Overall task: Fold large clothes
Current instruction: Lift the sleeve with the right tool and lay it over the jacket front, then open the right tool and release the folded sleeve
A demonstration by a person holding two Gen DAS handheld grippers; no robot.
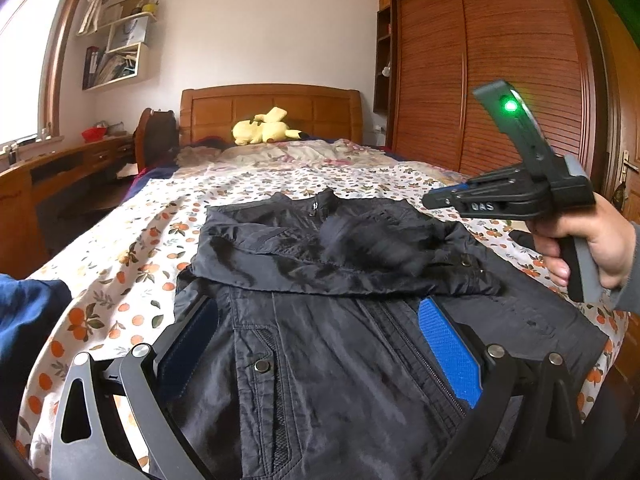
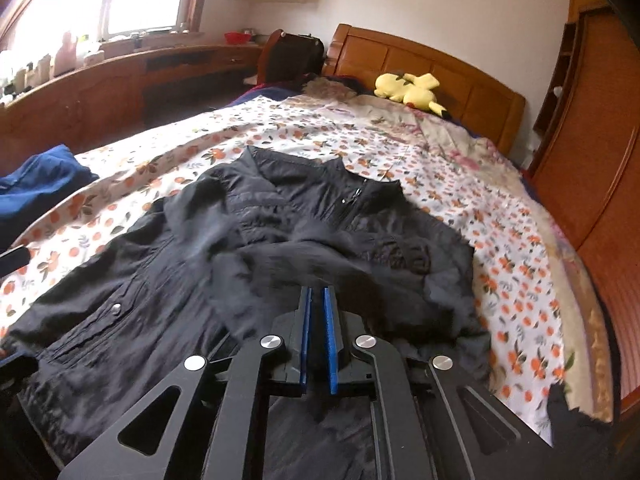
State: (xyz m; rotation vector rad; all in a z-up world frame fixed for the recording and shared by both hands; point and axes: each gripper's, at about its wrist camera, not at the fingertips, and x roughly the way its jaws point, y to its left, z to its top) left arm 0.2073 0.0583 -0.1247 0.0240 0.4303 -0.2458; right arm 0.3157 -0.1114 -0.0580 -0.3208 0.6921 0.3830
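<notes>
1. Fingers of the right gripper (image 2: 319, 304) stand nearly pressed together with a thin gap between the blue pads; nothing is seen pinched there, and the black nylon zip jacket (image 2: 248, 248) lies just ahead of and beneath the tips.
2. Left gripper (image 1: 320, 344) has its blue pads spread wide over the jacket's lower front, one on each side of the zipper, gripping nothing.
3. Jacket lies flat, front up, on the orange-print bedsheet (image 1: 120, 248), collar toward the wooden headboard (image 1: 272, 110), with both sleeves laid across its chest.
4. Judged step: the sleeve fold looks finished, with the right gripper clear of the cloth.
5. Next move probably calls for both grippers to pinch the hem, nearest them, and carry it toward the collar.
</notes>
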